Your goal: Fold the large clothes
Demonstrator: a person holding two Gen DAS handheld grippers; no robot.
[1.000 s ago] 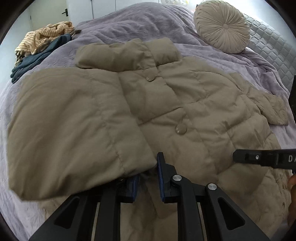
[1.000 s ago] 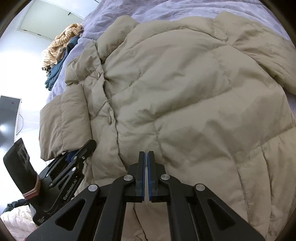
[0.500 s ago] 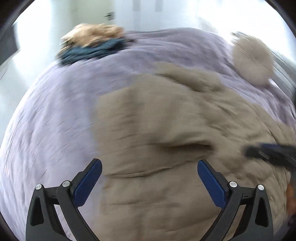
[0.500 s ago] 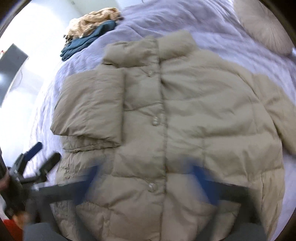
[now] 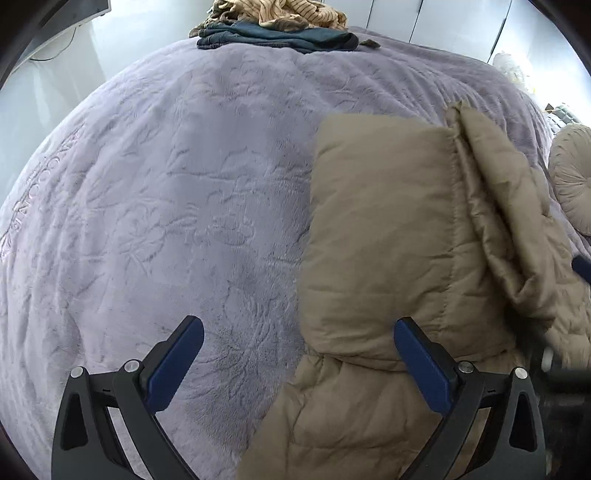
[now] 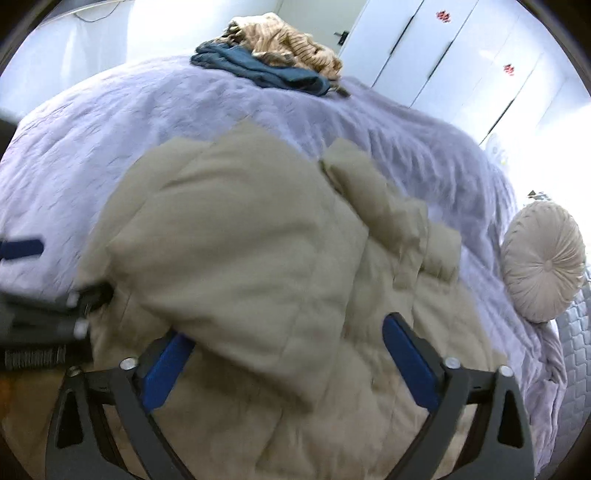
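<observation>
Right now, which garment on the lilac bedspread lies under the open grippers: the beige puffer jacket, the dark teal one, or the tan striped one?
The beige quilted puffer jacket. The dark teal garment and the tan striped garment are piled at the bed's far edge.

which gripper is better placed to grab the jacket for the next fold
Right. The right gripper hangs open directly over the jacket; the left gripper is open mostly over bare blanket beside its edge.

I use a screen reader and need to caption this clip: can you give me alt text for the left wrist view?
A beige puffer jacket, one sleeve folded across it, lies on a lavender bedspread. The open left gripper hovers over the jacket's edge, holding nothing. A pile of clothes sits at the bed's far end.
</observation>
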